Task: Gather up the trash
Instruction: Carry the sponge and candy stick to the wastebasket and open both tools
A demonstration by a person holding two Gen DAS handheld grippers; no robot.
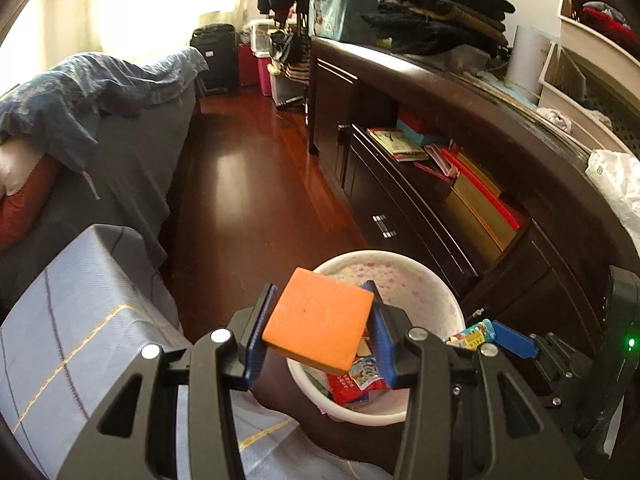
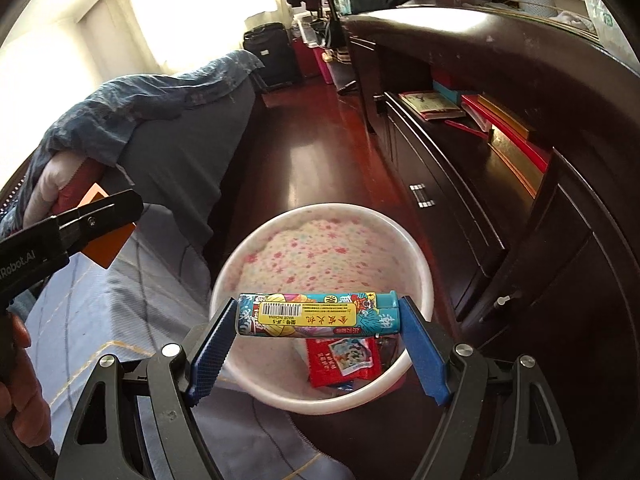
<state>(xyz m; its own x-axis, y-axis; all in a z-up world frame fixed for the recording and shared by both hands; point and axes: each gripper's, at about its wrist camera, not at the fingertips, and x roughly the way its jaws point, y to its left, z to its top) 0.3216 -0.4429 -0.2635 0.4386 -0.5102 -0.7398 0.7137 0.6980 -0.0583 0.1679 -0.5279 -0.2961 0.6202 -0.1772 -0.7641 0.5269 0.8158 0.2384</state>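
A white bin with a pink flower-print liner (image 1: 420, 280) (image 2: 320, 256) stands on the floor between a bed and a dark cabinet. A red snack wrapper (image 1: 360, 380) (image 2: 344, 360) lies inside it. My left gripper (image 1: 318, 322) is shut on an orange sponge block (image 1: 318, 316) over the bin's near-left rim; the block also shows in the right wrist view (image 2: 105, 246). My right gripper (image 2: 316, 316) is shut on a teal and yellow tube (image 2: 316, 314), held crosswise above the bin; the tube's end shows in the left wrist view (image 1: 474, 332).
A bed with a light blue quilt (image 1: 72, 340) (image 2: 92, 320) is at the left. A dark cabinet (image 1: 460, 112) with books on an open shelf (image 1: 404, 144) runs along the right. Red-brown wood floor (image 1: 248, 184) stretches ahead to a black suitcase (image 1: 214, 58).
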